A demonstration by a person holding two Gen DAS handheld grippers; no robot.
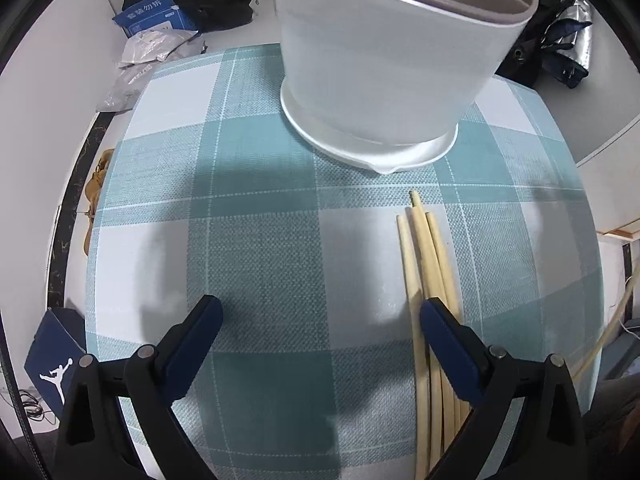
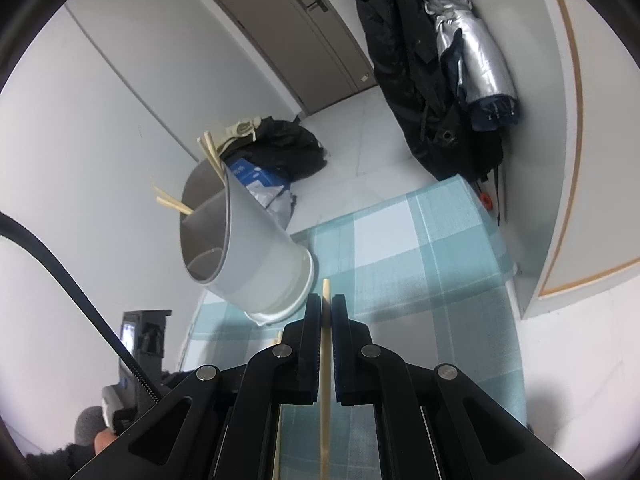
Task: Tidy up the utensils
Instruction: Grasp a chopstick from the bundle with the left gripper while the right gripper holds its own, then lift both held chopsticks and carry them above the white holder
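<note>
A white divided utensil holder (image 1: 392, 64) stands on the teal checked tablecloth (image 1: 256, 240). Several pale wooden chopsticks (image 1: 424, 256) lie on the cloth just in front of it, partly under my left gripper's right finger. My left gripper (image 1: 320, 312) is open and empty, low over the cloth. My right gripper (image 2: 326, 304) is shut on one chopstick (image 2: 325, 380), held above the table to the right of the holder (image 2: 248, 248). Several chopsticks (image 2: 210, 152) stick out of the holder's compartments.
A black bag and a blue box (image 1: 160, 12) lie on the floor past the table's far edge. A blue shoe box (image 1: 52, 360) sits at the left. A dark coat and a folded umbrella (image 2: 468, 60) hang at the right wall.
</note>
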